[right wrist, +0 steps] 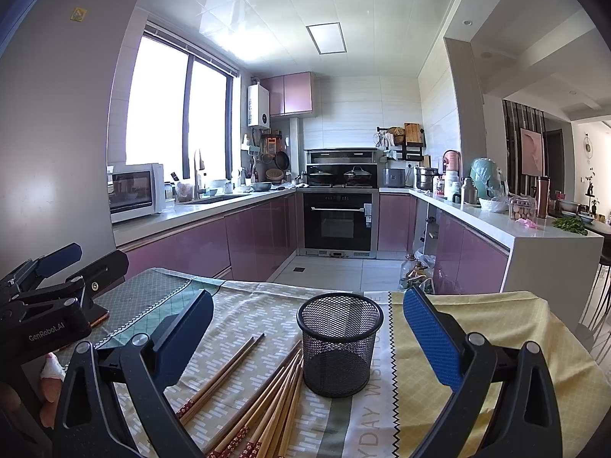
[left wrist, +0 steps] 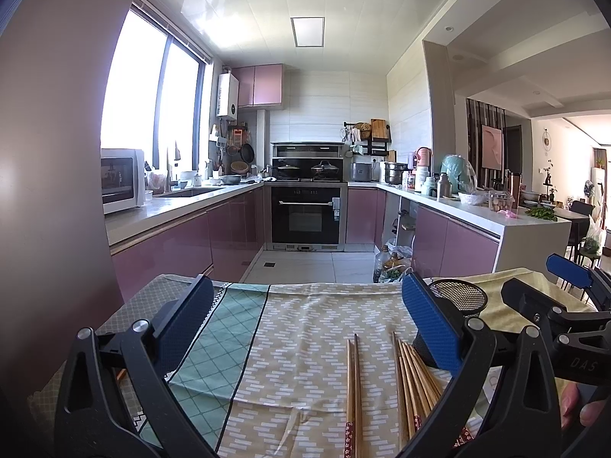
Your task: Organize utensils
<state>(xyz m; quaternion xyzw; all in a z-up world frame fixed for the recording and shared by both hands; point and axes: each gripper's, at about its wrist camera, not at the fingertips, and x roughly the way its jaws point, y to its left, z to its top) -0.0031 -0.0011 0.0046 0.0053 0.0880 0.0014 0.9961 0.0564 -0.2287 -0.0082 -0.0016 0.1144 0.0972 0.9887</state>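
Observation:
Wooden chopsticks with red patterned ends lie on the patterned tablecloth: a separate pair (left wrist: pixel 353 393) (right wrist: pixel 221 374) and a bundle of several (left wrist: pixel 414 381) (right wrist: pixel 275 408). A black mesh cup (right wrist: pixel 339 343) (left wrist: pixel 460 295) stands upright and looks empty, just right of the bundle. My left gripper (left wrist: pixel 305 328) hovers open over the cloth, the pair between its fingers' lines. My right gripper (right wrist: pixel 309 337) is open too, with the cup between its blue pads. In the left wrist view the right gripper's fingers (left wrist: pixel 569 271) show at the right; in the right wrist view the left gripper's fingers (right wrist: pixel 61 257) show at the left.
The table (right wrist: pixel 496 324) ends just behind the cup, with kitchen floor beyond. Bottles and bags (left wrist: pixel 391 265) stand on the floor by the pink counter (right wrist: pixel 473 252). A fridge wall (right wrist: pixel 57 133) rises at the left. A hand (left wrist: pixel 584 404) holds the right tool.

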